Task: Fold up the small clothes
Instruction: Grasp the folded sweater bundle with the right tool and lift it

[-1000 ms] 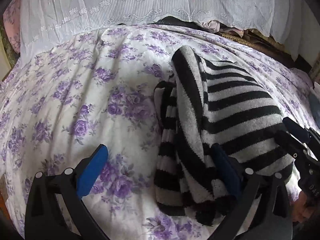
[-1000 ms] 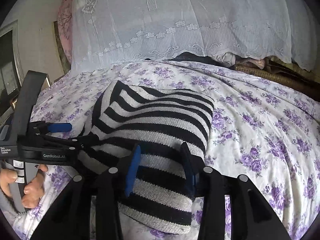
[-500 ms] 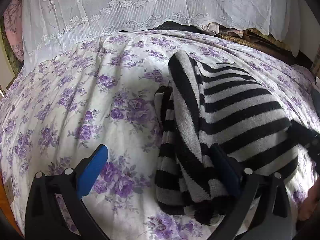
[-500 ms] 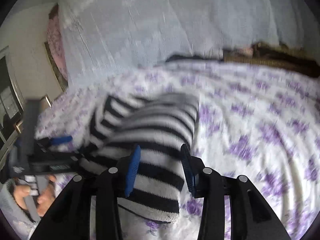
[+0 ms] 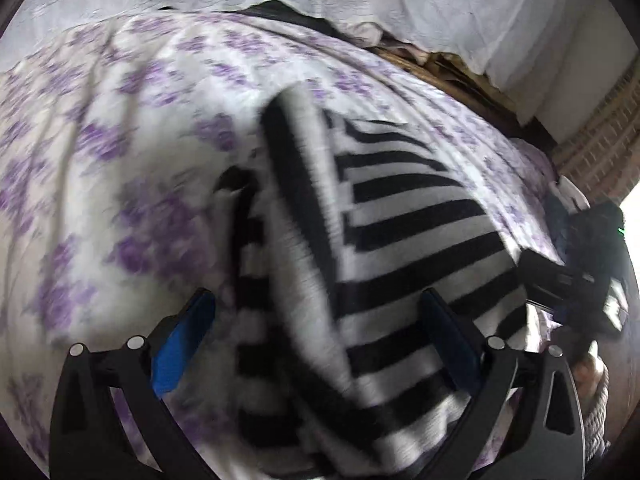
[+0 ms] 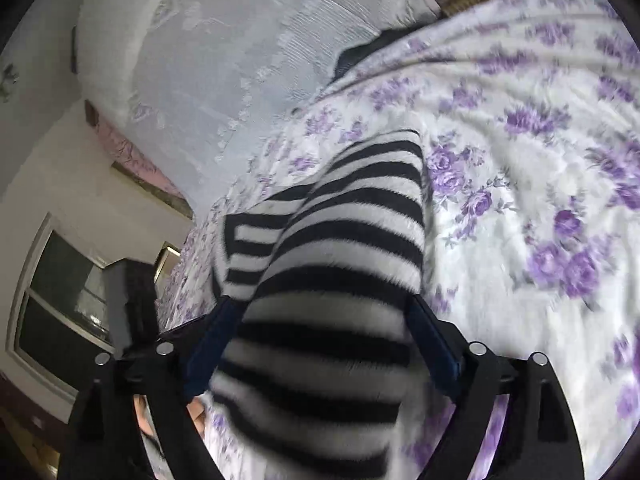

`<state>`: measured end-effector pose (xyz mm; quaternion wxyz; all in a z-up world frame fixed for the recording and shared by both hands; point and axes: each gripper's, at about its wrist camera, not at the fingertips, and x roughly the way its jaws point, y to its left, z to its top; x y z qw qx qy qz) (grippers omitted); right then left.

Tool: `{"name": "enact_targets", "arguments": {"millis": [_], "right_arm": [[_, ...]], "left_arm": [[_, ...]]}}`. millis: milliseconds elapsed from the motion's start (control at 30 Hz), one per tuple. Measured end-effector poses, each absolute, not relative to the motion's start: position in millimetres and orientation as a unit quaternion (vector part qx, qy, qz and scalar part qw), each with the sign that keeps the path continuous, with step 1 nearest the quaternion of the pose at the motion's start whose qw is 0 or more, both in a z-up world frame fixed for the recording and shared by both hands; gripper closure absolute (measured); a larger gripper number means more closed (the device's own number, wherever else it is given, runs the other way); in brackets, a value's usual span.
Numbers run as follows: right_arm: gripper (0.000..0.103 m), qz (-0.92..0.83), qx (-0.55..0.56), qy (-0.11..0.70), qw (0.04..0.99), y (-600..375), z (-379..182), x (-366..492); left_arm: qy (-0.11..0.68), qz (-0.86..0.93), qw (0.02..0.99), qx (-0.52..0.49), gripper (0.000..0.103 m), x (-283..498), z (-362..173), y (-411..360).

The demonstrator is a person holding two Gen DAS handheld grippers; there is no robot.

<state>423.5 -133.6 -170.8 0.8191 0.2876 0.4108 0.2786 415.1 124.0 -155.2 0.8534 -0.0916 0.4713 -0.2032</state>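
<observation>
Black-and-white striped knitted garment (image 5: 360, 272), folded into a long bundle, lying on a white bedspread printed with purple roses (image 5: 132, 184) — running from the near edge toward twelve o'clock in both wrist views. Left gripper (image 5: 320, 332) with blue-padded jaws spread wide, the garment's near end between them; left pad (image 5: 180, 344) clear of the cloth over bare bedspread, right pad (image 5: 452, 344) lying against the stripes, no squeeze visible. Right gripper (image 6: 320, 344) likewise wide, jaws having just been opening, the striped bundle (image 6: 332, 280) filling the gap between the dark blue pads — touching or merely beside them, hard to tell through blur. White lace-edged cloth (image 6: 224, 64) hanging behind the bed at eleven o'clock. Window (image 6: 60, 300) at nine o'clock in the right view.
</observation>
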Motion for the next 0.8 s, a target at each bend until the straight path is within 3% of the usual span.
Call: {"name": "enact_targets", "arguments": {"millis": [133, 300, 367, 433, 600, 733, 800], "right_arm": [[0.003, 0.295, 0.249, 0.434, 0.814, -111.0, -174.1, 441.4], [0.005, 0.312, 0.239, 0.435, 0.810, -109.1, -174.5, 445.0], [0.018, 0.309, 0.237, 0.426, 0.816, -115.6, -176.6, 440.7], [0.038, 0.306, 0.235, 0.413, 0.825, -117.2, -174.8, 434.8], [0.048, 0.297, 0.189, 0.375, 0.858, -111.6, -152.4, 419.5], [0.050, 0.289, 0.191, 0.351, 0.870, -126.5, -135.4, 406.4], [0.051, 0.285, 0.189, 0.339, 0.876, -142.8, -124.8, 397.7]], "left_arm": [[0.474, -0.223, 0.847, -0.094, 0.004, 420.4, -159.3, 118.5], [0.488, -0.227, 0.835, -0.120, 0.004, 427.9, -164.8, 127.5], [0.487, -0.232, 0.834, -0.118, 0.004, 426.3, -165.6, 126.4], [0.481, -0.228, 0.842, -0.094, 0.005, 422.3, -163.5, 115.8], [0.440, -0.249, 0.861, -0.048, 0.021, 398.1, -142.7, 88.4], [0.436, -0.257, 0.860, -0.071, 0.048, 395.6, -138.0, 87.2], [0.432, -0.269, 0.858, -0.070, 0.054, 393.5, -132.4, 77.0]]}}
